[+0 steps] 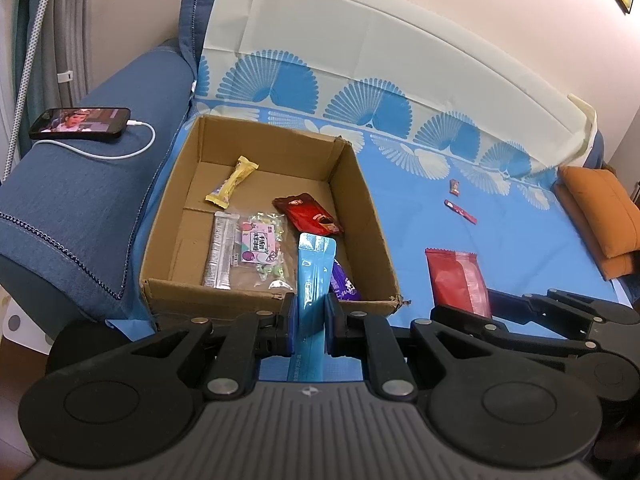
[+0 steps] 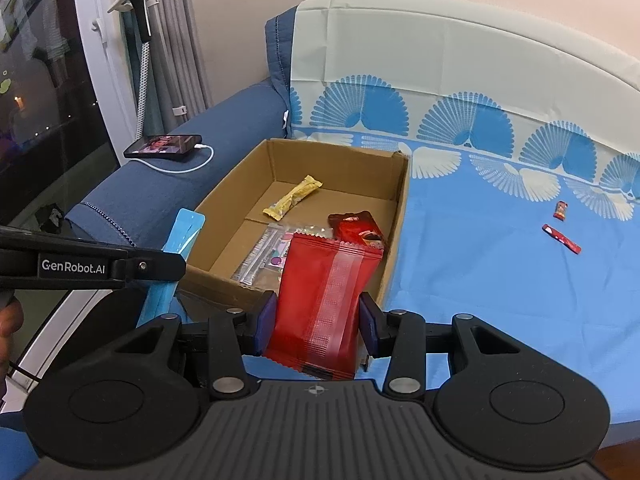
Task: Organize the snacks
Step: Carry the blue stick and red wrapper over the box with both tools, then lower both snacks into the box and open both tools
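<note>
An open cardboard box (image 1: 366, 216) (image 2: 400, 208) sits on the blue sheet and holds a yellow bar (image 1: 232, 179) (image 2: 294, 196), a silver stick (image 1: 221, 254), a clear candy bag (image 1: 262, 252), a dark red pouch (image 1: 308, 213) (image 2: 354, 226) and a purple packet (image 1: 345, 284). My left gripper (image 1: 311, 312) is shut on a flat light-blue packet (image 1: 314, 268) (image 2: 182, 236), held upright at the box's near wall. My right gripper (image 2: 318, 318) is shut on a red packet (image 2: 326, 296) (image 1: 456, 280) just outside the box's near right corner.
Two small red snacks (image 1: 460, 211) (image 1: 455, 186) (image 2: 561, 239) (image 2: 561, 210) lie on the sheet to the right. A phone (image 1: 80, 124) (image 2: 164, 146) on a white cable rests on the blue armrest. An orange cushion (image 1: 600, 216) lies at the far right.
</note>
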